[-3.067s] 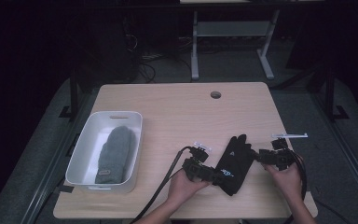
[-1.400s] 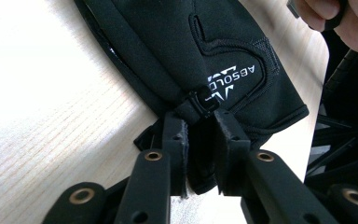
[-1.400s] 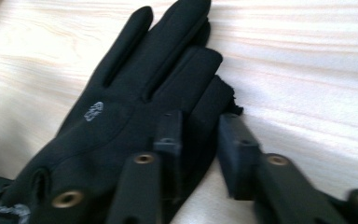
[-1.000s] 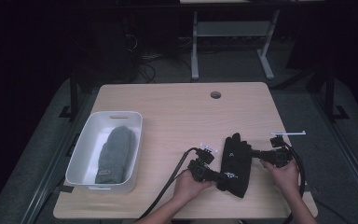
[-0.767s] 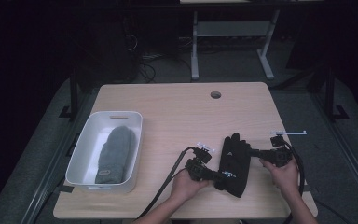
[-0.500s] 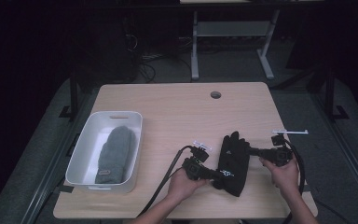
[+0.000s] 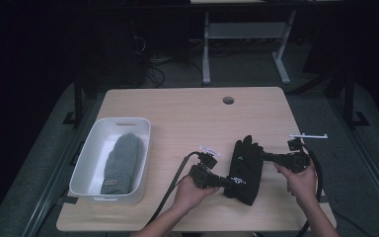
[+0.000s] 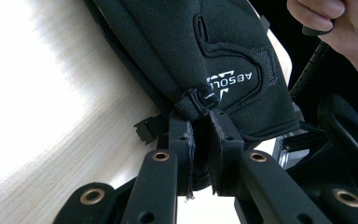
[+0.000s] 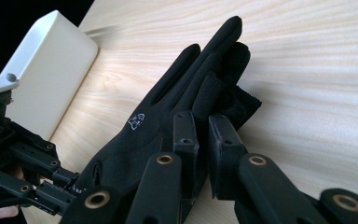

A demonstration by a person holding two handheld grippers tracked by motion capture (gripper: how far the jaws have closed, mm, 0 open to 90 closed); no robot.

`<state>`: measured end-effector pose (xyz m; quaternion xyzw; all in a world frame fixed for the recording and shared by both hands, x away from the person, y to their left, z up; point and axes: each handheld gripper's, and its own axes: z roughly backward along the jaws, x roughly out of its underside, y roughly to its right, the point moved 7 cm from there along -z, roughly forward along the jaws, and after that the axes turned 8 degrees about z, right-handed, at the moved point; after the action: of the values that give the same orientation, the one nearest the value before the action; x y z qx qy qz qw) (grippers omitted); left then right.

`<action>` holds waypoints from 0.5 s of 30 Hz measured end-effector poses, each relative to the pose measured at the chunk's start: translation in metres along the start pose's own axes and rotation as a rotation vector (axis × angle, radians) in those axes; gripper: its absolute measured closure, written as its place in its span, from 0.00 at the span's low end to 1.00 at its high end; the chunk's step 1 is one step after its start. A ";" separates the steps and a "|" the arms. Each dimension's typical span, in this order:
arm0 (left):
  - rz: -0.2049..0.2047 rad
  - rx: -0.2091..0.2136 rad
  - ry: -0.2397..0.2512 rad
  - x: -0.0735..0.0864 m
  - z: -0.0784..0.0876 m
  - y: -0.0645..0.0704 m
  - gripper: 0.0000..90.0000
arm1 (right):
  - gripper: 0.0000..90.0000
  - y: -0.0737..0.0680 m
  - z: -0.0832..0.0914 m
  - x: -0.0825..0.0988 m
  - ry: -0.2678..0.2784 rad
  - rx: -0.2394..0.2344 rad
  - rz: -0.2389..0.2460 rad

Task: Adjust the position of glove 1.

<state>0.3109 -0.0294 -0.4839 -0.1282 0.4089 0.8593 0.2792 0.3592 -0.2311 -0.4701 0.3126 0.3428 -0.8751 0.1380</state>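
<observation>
Two grippers clamp one black glove (image 7: 246, 170) on the wooden table (image 7: 187, 113): the left gripper (image 7: 225, 182), jaws closed, pinches its cuff strap, and the right gripper (image 7: 265, 156), jaws closed, nips its finger end. One white bin (image 7: 91, 155), well left of the left gripper, holds a single grey mitten (image 7: 121, 163).

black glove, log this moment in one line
black glove: on table | left gripper: shut on cuff | right gripper: shut on finger side
</observation>
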 end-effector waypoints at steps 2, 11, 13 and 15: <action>-0.001 0.003 0.006 -0.001 0.003 0.001 0.90 | 0.92 -0.003 0.001 -0.003 0.002 -0.002 0.008; -0.017 -0.012 0.032 -0.004 0.023 0.003 0.90 | 0.92 -0.016 -0.002 -0.016 0.015 -0.035 0.018; -0.017 -0.011 0.040 -0.005 0.026 0.003 0.90 | 0.92 -0.019 -0.003 -0.019 0.018 -0.039 0.023; -0.021 -0.014 0.045 -0.005 0.031 0.004 0.90 | 0.92 -0.022 -0.003 -0.022 0.022 -0.046 0.019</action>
<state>0.3132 -0.0095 -0.4600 -0.1536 0.4077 0.8562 0.2778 0.3670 -0.2121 -0.4467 0.3221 0.3615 -0.8621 0.1496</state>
